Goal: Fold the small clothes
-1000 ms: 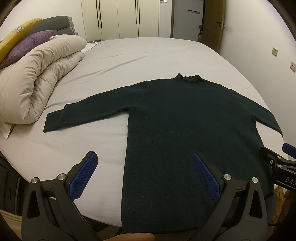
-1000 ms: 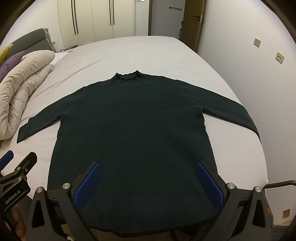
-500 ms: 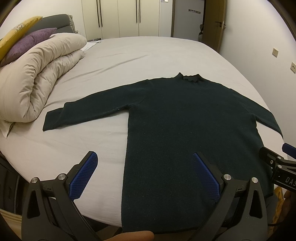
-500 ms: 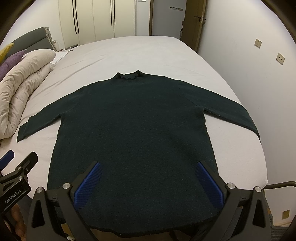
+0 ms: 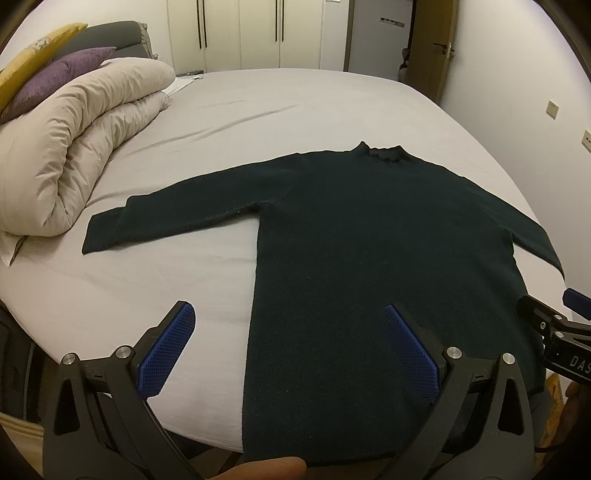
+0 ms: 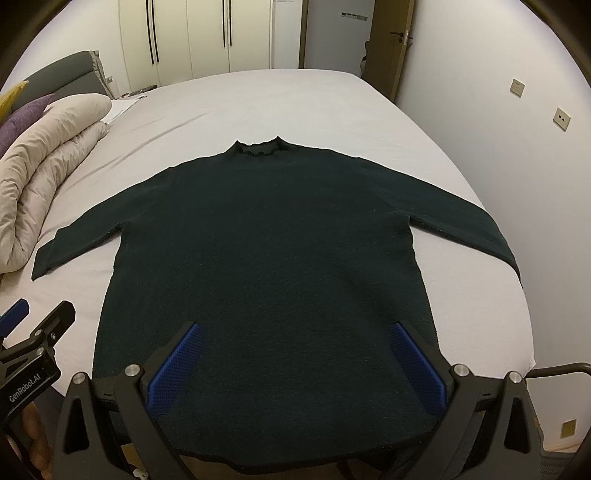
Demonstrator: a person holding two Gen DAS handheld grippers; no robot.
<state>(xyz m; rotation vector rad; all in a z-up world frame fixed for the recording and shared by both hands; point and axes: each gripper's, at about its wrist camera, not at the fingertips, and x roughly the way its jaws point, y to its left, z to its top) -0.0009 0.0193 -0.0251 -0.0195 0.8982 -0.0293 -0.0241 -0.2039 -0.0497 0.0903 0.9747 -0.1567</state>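
Note:
A dark green long-sleeved sweater (image 5: pixel 369 240) (image 6: pixel 266 251) lies flat on the grey bed sheet (image 5: pixel 258 110), neck away from me, both sleeves spread out to the sides. My left gripper (image 5: pixel 290 317) hovers open over the hem's left corner, its left pad above bare sheet. My right gripper (image 6: pixel 295 336) hovers open over the middle of the hem. Neither touches the cloth. Each gripper's body shows at the edge of the other's view: the right one (image 5: pixel 554 332), the left one (image 6: pixel 33 350).
A rolled beige duvet (image 5: pixel 74 147) (image 6: pixel 48 166) with purple and yellow pillows (image 5: pixel 55 74) lies along the bed's left side. The wall (image 6: pixel 517 129) runs close to the bed's right edge. Wardrobe doors (image 5: pixel 258 33) stand behind.
The left wrist view has shifted slightly; the sweater sits a touch higher and nearer the duvet. Both grippers stay open, nothing is grasped.

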